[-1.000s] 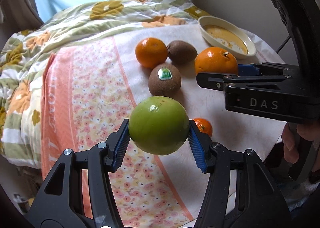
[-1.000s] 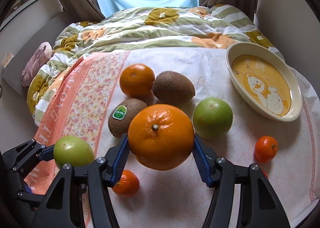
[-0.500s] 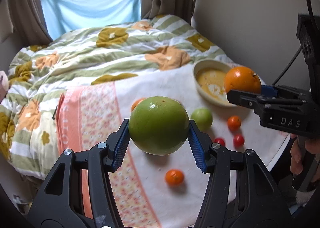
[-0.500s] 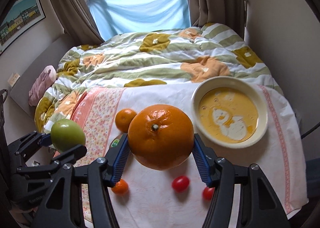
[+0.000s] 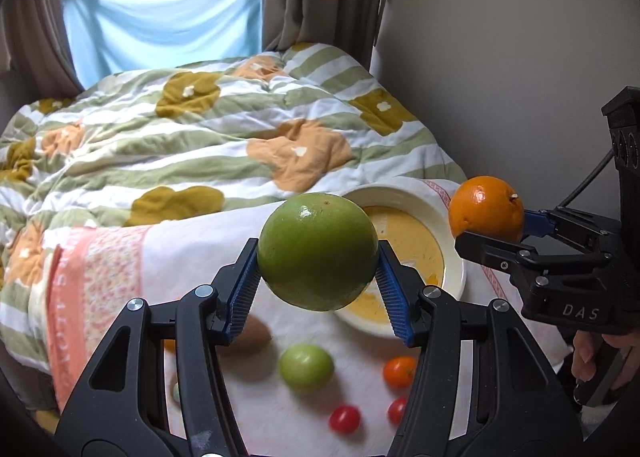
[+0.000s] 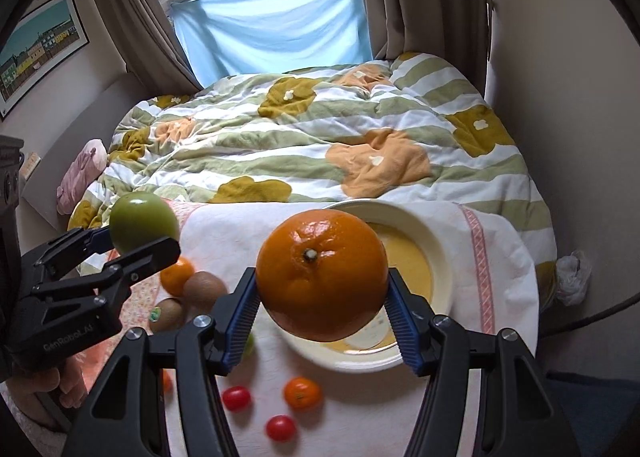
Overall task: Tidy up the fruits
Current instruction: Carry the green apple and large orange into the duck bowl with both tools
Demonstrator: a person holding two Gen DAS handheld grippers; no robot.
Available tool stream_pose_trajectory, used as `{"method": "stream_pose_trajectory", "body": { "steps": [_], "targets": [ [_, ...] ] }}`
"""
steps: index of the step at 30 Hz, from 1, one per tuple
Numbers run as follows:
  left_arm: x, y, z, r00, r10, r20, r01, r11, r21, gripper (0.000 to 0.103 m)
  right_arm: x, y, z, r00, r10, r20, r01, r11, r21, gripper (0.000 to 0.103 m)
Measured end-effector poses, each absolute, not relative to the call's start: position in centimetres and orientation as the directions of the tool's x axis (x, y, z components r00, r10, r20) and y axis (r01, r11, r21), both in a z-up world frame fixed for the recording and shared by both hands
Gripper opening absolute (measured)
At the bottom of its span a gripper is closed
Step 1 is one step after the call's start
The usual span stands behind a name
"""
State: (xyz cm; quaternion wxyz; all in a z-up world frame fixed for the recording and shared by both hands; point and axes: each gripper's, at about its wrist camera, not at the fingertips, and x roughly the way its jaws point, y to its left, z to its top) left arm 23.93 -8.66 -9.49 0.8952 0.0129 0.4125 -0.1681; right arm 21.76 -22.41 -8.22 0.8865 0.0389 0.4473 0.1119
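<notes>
Left tongs (image 5: pixel 318 289): clenched on a green apple (image 5: pixel 317 251), held above the table
Right tongs (image 6: pixel 322 317): clenched on a large orange (image 6: pixel 322 275), raised over the bowl (image 6: pixel 442 269)
Bowl: near the table's far edge, no fruit visible in it
Done: two fruits lifted
Left: kiwis (image 6: pixel 204 291), small orange (image 6: pixel 177 275), second green apple (image 5: pixel 306 367), mandarin (image 6: pixel 303 393), cherry tomatoes (image 6: pixel 237 397) lie loose on the tablecloth (image 6: pixel 460 225)

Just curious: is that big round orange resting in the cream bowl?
Apart. The right wrist view shows the big round orange pinched between the right gripper pads, lifted above the cream bowl.
</notes>
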Motion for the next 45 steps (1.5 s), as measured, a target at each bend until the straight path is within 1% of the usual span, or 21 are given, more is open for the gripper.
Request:
{"method": "stream_pose_trajectory", "body": {
  "steps": [8,15,24,27,28,29,30,31,33,39,45],
  "targets": [
    [29.3,-14.4,-14.2,0.544,-0.28,-0.791,0.342,0.935,-0.095,0.06,25.8,-26.5,-11.1,0.536,0.246,-0.807,-0.167,0.969,0.184,0.057],
    [32.0,-17.5,-18.3,0.491,-0.247,-0.836,0.371,0.927,-0.056,0.06,27.9,-28.8,-13.6,0.503,0.251,-0.827,-0.151,0.968,0.202,0.057],
    [32.6,-19.1,-19.8,0.459,-0.193,-0.867,0.42,0.907,0.02,0.06,28.4,-30.2,-14.8,0.484,0.256,-0.837,-0.117,0.967,0.228,0.057],
    [32.5,-19.2,-20.0,0.447,-0.188,-0.874,0.43,0.903,0.026,0.06,28.5,-30.3,-14.9,0.479,0.262,-0.838,-0.116,0.965,0.235,0.057],
    [32.3,-19.2,-19.9,0.455,-0.187,-0.871,0.432,0.901,0.032,0.062,28.5,-30.4,-14.9,0.476,0.264,-0.839,-0.116,0.964,0.237,0.057],
    [32.3,-19.2,-19.6,0.463,-0.184,-0.867,0.435,0.899,0.042,0.067,28.6,-30.5,-14.9,0.475,0.264,-0.84,-0.116,0.964,0.238,0.057],
    [32.2,-19.2,-19.4,0.471,-0.181,-0.863,0.439,0.897,0.051,0.088,28.7,-30.5,-14.9,0.474,0.263,-0.84,-0.117,0.965,0.236,0.057],
    [32.0,-19.2,-19.0,0.487,-0.178,-0.855,0.439,0.896,0.063,0.103,28.7,-30.6,-14.9,0.475,0.262,-0.84,-0.117,0.965,0.235,0.057],
    [31.5,-19.0,-18.1,0.519,-0.191,-0.833,0.443,0.893,0.072,0.103,28.7,-30.6,-14.9,0.476,0.261,-0.84,-0.115,0.965,0.235,0.057],
    [30.8,-17.5,-17.0,0.519,-0.178,-0.836,0.429,0.9,0.074,0.103,28.8,-30.9,-14.7,0.478,0.264,-0.838,-0.123,0.964,0.234,0.057],
    [29.8,-15.6,-16.5,0.52,-0.162,-0.839,0.386,0.92,0.061,0.103,28.9,-29.6,-14.7,0.468,0.281,-0.838,-0.186,0.958,0.217,0.057]
  ]
}}
